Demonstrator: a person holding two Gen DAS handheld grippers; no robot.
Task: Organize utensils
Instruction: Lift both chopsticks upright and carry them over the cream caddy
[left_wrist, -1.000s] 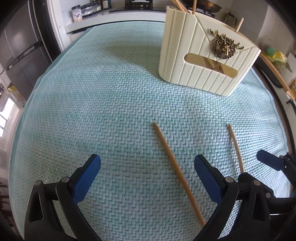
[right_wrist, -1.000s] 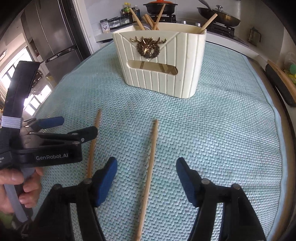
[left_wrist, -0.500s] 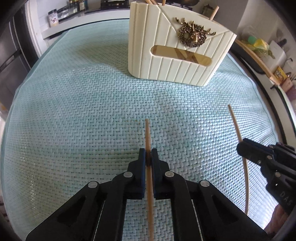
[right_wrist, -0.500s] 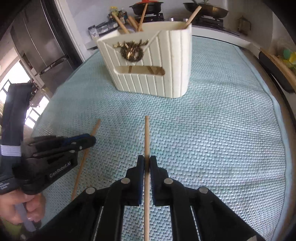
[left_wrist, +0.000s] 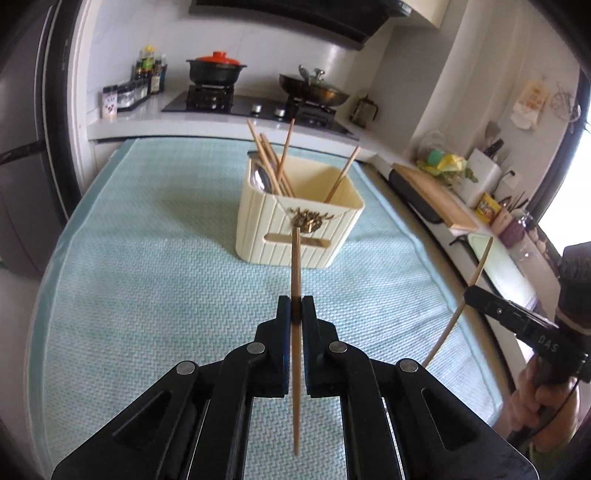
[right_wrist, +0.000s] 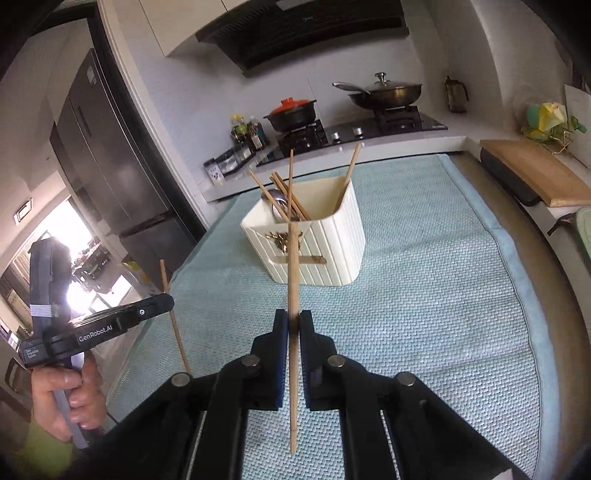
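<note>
My left gripper (left_wrist: 296, 308) is shut on a wooden chopstick (left_wrist: 295, 266), held in the air above the mat and pointing toward the cream utensil holder (left_wrist: 295, 236). My right gripper (right_wrist: 293, 323) is shut on a second wooden chopstick (right_wrist: 294, 266), also lifted and aimed at the same holder (right_wrist: 325, 251). The holder has a gold deer emblem and contains several chopsticks and a metal spoon. Each gripper also shows in the other's view: the right gripper (left_wrist: 469, 295) with its chopstick at the right edge, the left gripper (right_wrist: 168, 302) with its chopstick at the left.
A light green woven mat (left_wrist: 147, 295) covers the table. Behind it runs a counter with a stove, a black pot with a red lid (left_wrist: 216, 70) and a wok (left_wrist: 314, 92). A wooden cutting board (left_wrist: 432, 195) lies to the right. A dark fridge (right_wrist: 110, 158) stands left.
Both grippers closed on the two chopsticks that lay on the mat, then lifted them off it. Both views now sit higher and see into the holder's top.
</note>
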